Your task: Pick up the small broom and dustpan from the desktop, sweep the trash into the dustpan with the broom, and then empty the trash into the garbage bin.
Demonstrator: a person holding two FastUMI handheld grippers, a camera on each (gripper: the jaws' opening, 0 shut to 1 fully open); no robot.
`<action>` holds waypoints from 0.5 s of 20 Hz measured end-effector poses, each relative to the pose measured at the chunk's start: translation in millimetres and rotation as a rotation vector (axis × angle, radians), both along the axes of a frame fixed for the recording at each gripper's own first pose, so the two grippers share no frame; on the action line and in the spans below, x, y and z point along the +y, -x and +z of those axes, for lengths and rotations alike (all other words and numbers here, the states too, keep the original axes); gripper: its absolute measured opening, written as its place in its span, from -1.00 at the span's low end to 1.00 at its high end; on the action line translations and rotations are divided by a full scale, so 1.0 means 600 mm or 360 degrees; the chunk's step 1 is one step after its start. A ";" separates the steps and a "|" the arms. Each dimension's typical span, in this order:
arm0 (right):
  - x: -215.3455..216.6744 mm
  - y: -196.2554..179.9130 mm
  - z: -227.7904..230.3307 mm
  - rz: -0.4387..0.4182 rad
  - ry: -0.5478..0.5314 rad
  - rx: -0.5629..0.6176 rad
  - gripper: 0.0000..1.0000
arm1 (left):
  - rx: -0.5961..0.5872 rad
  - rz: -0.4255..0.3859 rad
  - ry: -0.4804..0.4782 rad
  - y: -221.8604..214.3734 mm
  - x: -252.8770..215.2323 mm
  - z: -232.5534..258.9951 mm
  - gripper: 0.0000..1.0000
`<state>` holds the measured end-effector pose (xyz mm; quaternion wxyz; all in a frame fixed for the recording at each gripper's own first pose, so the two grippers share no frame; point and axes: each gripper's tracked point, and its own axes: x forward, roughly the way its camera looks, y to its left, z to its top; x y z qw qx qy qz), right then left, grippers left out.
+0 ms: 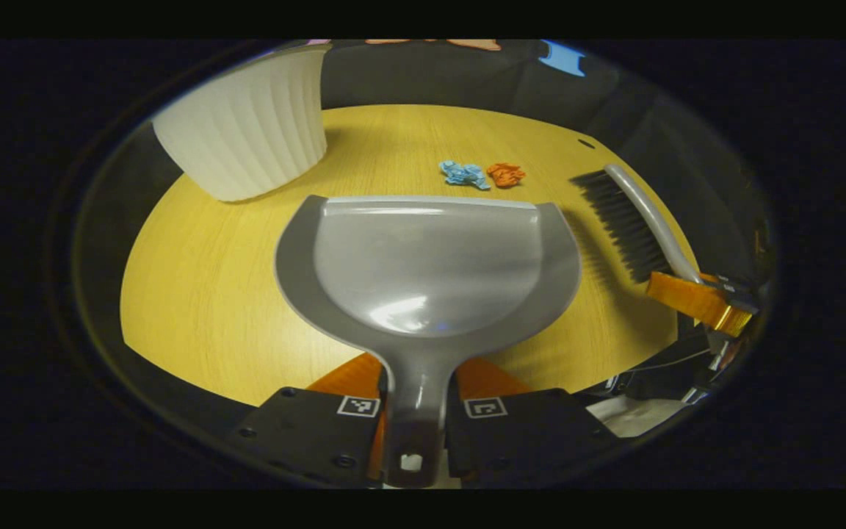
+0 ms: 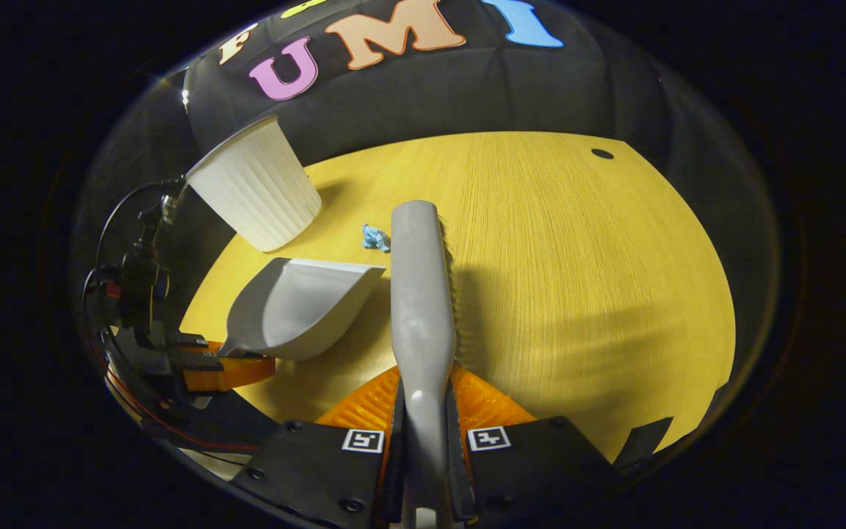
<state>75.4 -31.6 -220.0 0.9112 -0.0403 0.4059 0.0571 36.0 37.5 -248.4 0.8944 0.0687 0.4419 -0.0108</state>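
My left gripper (image 1: 418,382) is shut on the handle of the grey dustpan (image 1: 430,264), whose mouth faces two paper scraps, one blue (image 1: 465,175) and one orange (image 1: 505,174), just past its front lip. My right gripper (image 2: 424,400) is shut on the grey broom handle (image 2: 421,308); its dark bristles (image 1: 621,224) point toward the scraps in the left gripper view. In the right gripper view the dustpan (image 2: 298,305) sits left of the broom with the left gripper (image 2: 228,371) behind it, and the blue scrap (image 2: 374,237) peeks out beside the handle.
A white ribbed garbage bin (image 1: 250,128) stands on the wooden desktop (image 1: 203,294) at the far left, close behind the dustpan; in the right gripper view the bin (image 2: 258,187) is at the upper left. A small dark hole (image 2: 602,153) marks the desk's far right.
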 end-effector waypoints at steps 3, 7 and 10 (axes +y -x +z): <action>0.012 0.003 0.039 0.0045 0.0020 -0.0046 -0.46 | -0.0017 -0.0120 -0.0158 0.008 0.022 0.027 -0.43; 0.004 -0.034 0.064 0.0057 0.0083 -0.0066 -0.46 | 0.0019 -0.0261 -0.0249 -0.001 0.050 0.048 -0.46; -0.003 -0.079 0.078 0.0044 0.0170 -0.0095 -0.46 | 0.0061 -0.0341 -0.0329 -0.019 0.082 0.058 -0.43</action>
